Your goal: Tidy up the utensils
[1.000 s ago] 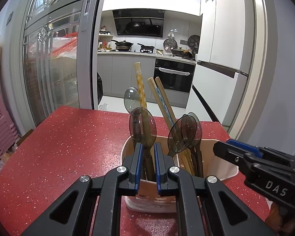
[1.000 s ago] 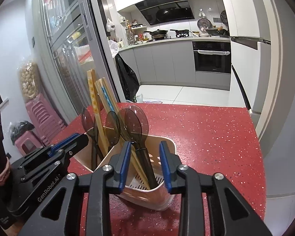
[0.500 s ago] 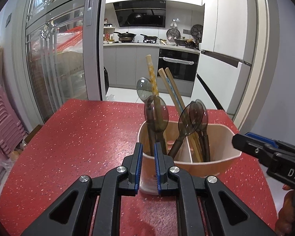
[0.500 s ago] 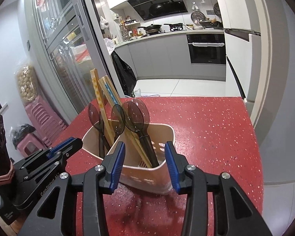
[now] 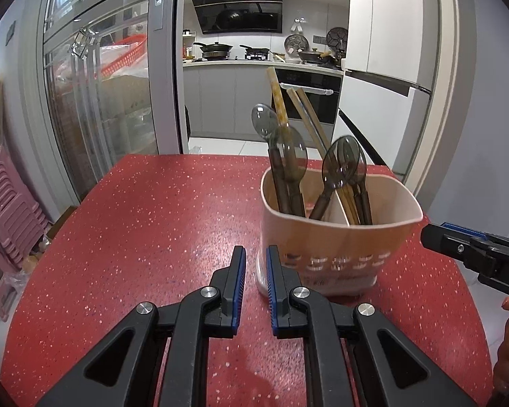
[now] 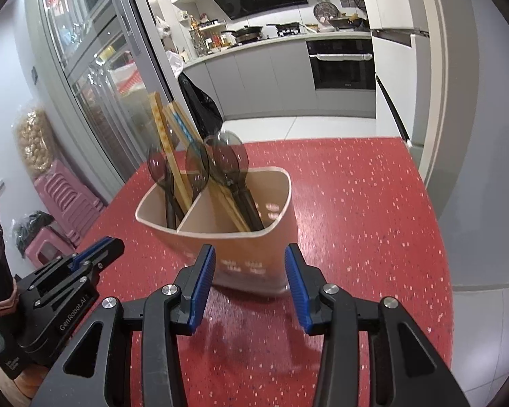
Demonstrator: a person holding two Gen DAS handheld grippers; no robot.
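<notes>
A beige two-compartment utensil holder stands on the red speckled table. It holds several smoky plastic spoons and wooden chopsticks. My left gripper is empty, with a narrow gap between its jaws, just in front of the holder's left corner. My right gripper is open and empty, its jaws wide apart in front of the holder. Each gripper shows in the other's view, the right one and the left one.
The table ends at the far edge toward the kitchen doorway. A glass-door cabinet stands to the left, pink stools on the floor beside it, a white fridge to the right.
Both grippers have pulled back from the holder. The left gripper has let go of the spoon it was around. The right gripper's jaws have opened wider.
</notes>
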